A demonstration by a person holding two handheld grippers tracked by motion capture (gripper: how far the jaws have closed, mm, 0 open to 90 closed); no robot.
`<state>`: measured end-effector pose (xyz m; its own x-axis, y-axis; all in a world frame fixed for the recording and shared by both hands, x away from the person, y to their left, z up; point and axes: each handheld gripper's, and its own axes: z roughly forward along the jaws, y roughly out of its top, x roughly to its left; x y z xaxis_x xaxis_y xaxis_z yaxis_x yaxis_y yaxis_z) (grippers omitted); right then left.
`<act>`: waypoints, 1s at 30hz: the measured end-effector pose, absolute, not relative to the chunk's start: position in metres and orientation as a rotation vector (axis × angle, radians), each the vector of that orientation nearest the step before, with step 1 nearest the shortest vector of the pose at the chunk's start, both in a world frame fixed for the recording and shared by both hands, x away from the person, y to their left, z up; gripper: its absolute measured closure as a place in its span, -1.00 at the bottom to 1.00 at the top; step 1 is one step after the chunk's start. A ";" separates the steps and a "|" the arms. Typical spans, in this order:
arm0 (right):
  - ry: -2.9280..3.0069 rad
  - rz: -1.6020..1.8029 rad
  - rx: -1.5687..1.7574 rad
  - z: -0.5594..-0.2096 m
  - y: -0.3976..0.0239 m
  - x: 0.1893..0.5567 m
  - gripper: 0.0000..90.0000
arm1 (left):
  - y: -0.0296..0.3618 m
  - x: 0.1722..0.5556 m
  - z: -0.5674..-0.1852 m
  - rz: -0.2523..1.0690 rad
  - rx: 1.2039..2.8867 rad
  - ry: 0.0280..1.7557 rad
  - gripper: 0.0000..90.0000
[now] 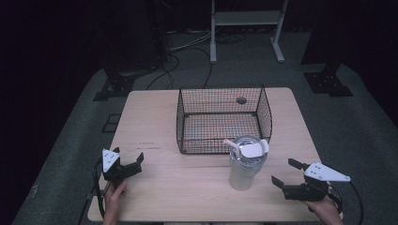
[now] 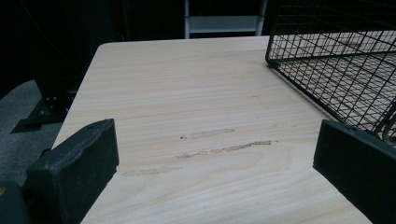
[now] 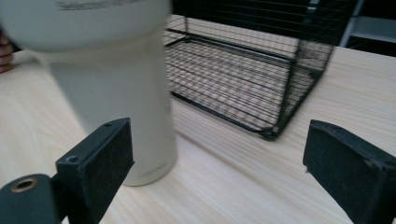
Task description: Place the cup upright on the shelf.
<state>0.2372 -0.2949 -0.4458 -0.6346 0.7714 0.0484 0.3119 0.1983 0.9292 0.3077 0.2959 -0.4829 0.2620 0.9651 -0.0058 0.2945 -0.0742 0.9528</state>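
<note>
A white tumbler [image 1: 245, 165] with a lid and a straw stands upright on the wooden table [image 1: 187, 187], just in front of a black wire basket [image 1: 223, 119]. My right gripper [image 1: 285, 172] rests open to the tumbler's right, a short way off. In the right gripper view the tumbler [image 3: 116, 84] looms just behind the left jaw, with the basket [image 3: 252, 74] beyond. My left gripper [image 1: 128, 157] lies open near the table's front left, nothing between its jaws. The left gripper view has the basket [image 2: 336, 60] at upper right.
The basket holds nothing and sits at the table's middle back. A round hole [image 1: 241, 100] is in the tabletop behind it. Faint scuff marks [image 2: 219, 144] mark the wood ahead of the left gripper. A white stand [image 1: 246, 28] and cables are on the floor beyond.
</note>
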 end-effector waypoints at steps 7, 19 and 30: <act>2.096 1.450 0.939 -0.443 -0.280 0.236 -0.84 | 0.296 0.308 -0.483 0.873 1.568 1.206 -1.00; 2.175 1.488 0.842 -0.442 -0.257 0.238 -0.92 | 0.296 0.308 -0.483 0.866 1.566 1.205 -1.00; 2.220 1.482 0.797 -0.443 -0.238 0.248 -0.96 | 0.297 0.308 -0.483 0.862 1.566 1.202 -1.00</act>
<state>0.2484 -0.2385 -0.4429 -0.7788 0.6271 0.0173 0.2564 0.2930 0.9211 0.3078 0.2968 -0.4829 0.2687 0.9631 -0.0142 0.2950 -0.0682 0.9531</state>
